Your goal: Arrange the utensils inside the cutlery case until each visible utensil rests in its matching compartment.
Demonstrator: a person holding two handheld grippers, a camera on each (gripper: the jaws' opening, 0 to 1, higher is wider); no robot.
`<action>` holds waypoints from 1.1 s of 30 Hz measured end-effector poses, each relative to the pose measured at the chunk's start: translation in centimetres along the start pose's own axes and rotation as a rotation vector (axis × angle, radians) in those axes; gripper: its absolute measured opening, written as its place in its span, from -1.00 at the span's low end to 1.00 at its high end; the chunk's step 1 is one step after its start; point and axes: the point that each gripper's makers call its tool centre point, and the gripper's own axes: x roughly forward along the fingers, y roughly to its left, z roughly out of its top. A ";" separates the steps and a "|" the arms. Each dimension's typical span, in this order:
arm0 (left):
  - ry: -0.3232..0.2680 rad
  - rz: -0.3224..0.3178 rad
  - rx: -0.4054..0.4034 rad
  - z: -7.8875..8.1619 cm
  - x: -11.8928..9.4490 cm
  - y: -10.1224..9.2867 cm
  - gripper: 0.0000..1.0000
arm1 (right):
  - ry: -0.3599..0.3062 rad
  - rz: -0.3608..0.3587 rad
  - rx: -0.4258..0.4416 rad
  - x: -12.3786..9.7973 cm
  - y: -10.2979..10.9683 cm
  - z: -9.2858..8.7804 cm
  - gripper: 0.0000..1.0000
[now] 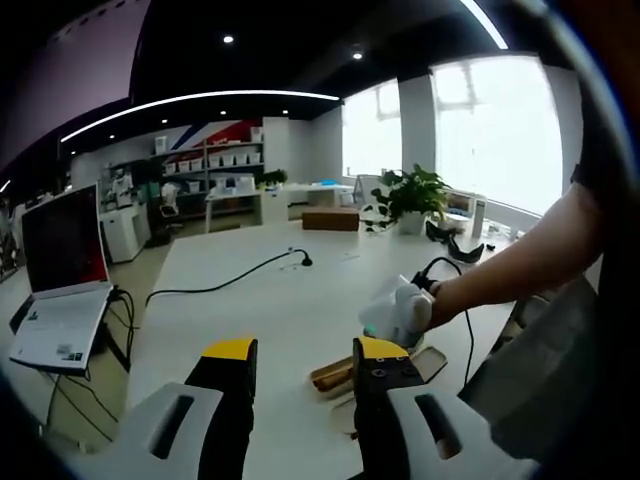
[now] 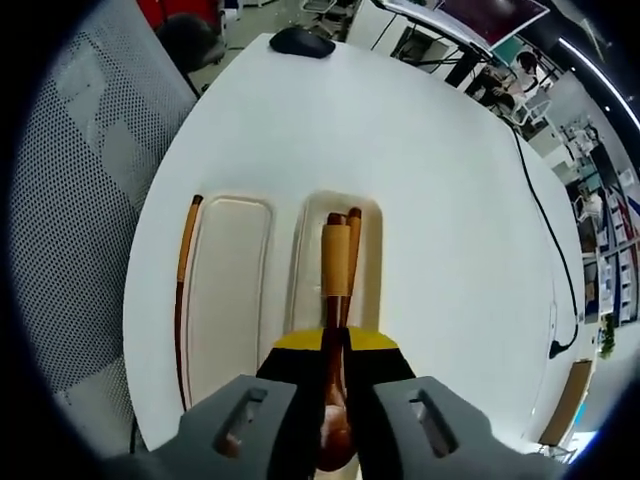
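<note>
Right gripper (image 2: 338, 365) clamps a wooden spoon (image 2: 336, 275) over the case's (image 2: 230, 290) right compartment. Left gripper (image 1: 300, 375) gapes empty. A chopstick (image 2: 183, 270) lies outside the case's left wall, unplaced.

In the right gripper view, the right gripper (image 2: 335, 350) is hiding the lower part of the spoon (image 2: 336, 262) and the near end of the case (image 2: 372, 262). What is lying behind the spoon handle is hard to tell. In the left gripper view, the left gripper (image 1: 305, 350) is covering part of the case (image 1: 330, 377), and its contents are looking too small to name.
</note>
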 end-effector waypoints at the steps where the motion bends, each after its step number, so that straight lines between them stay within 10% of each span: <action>1: -0.001 0.000 0.000 0.0 0.0 0.0 -0.23 | 0.001 0.000 0.003 0.1 0.1 0.0 -0.90; 33: 0.006 -0.015 0.035 -0.1 0.0 -0.6 -0.23 | -0.050 -0.095 0.135 -3.5 -0.3 -0.9 -0.74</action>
